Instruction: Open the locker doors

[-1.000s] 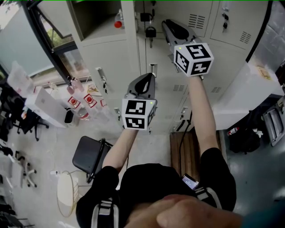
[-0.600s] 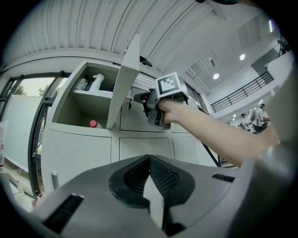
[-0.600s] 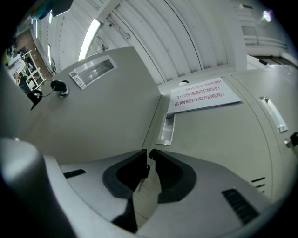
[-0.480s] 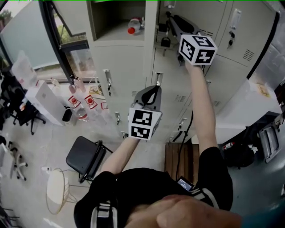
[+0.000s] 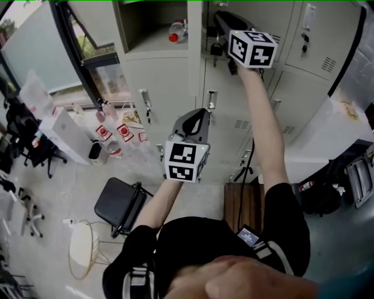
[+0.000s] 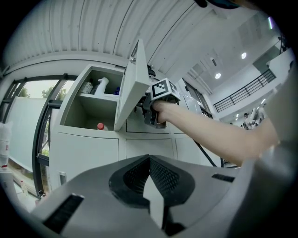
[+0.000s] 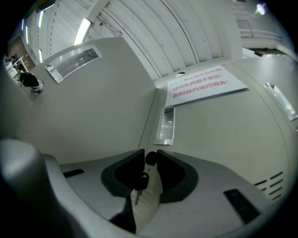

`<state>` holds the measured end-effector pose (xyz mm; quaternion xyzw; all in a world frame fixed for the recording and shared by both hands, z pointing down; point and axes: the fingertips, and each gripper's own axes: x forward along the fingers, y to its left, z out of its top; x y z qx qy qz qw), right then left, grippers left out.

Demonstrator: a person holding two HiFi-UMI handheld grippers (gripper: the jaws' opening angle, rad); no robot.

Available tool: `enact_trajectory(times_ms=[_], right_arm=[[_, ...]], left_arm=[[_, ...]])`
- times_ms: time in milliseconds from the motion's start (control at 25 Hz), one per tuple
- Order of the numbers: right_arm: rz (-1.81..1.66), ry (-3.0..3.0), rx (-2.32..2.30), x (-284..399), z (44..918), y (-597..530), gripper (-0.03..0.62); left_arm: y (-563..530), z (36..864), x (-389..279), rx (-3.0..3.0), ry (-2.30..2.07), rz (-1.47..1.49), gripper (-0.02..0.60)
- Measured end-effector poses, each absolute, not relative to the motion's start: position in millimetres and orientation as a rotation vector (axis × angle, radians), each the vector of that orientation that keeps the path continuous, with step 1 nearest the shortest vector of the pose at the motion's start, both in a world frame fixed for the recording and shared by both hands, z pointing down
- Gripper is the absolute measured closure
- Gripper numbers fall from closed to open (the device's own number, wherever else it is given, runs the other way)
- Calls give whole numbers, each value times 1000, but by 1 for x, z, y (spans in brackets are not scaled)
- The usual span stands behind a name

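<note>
Cream metal lockers [image 5: 163,82] fill the wall ahead. The upper left one stands open [image 6: 130,88], with a red-capped bottle [image 5: 175,35] on its shelf. My right gripper [image 5: 217,17] is raised to the neighbouring upper door. In the right gripper view its jaws [image 7: 150,155] are opening. A black key [image 7: 150,158] sits in the lock between them, and a second key [image 7: 139,183] hangs below it. That door has a recessed handle [image 7: 166,125]. My left gripper [image 5: 196,117] hangs lower, in front of the closed lower doors. It is shut and holds nothing [image 6: 150,160].
A notice with red print [image 7: 205,83] is stuck on the right-hand door. On the floor are a black chair [image 5: 120,201], a round white stool [image 5: 82,248], a wooden bench [image 5: 242,204] and several bottles [image 5: 108,131]. A white table [image 5: 345,125] stands to the right.
My right gripper has gone up and in to the upper locker's lock. My left gripper has stayed at about the same height in front of the lower doors.
</note>
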<state>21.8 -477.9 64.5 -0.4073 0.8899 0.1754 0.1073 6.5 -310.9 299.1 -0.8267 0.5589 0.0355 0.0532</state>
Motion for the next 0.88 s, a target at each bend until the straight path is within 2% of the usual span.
enact_trajectory(times_ms=[400,880], right_arm=[[402,2584,-1208,24,68,-482,519],[-58,2406,-961,32,71,-486,511]], left_arm=[[-309,306,0,-2522,1705,87,572],[-304,313,-3,-2546,1688,44,572]])
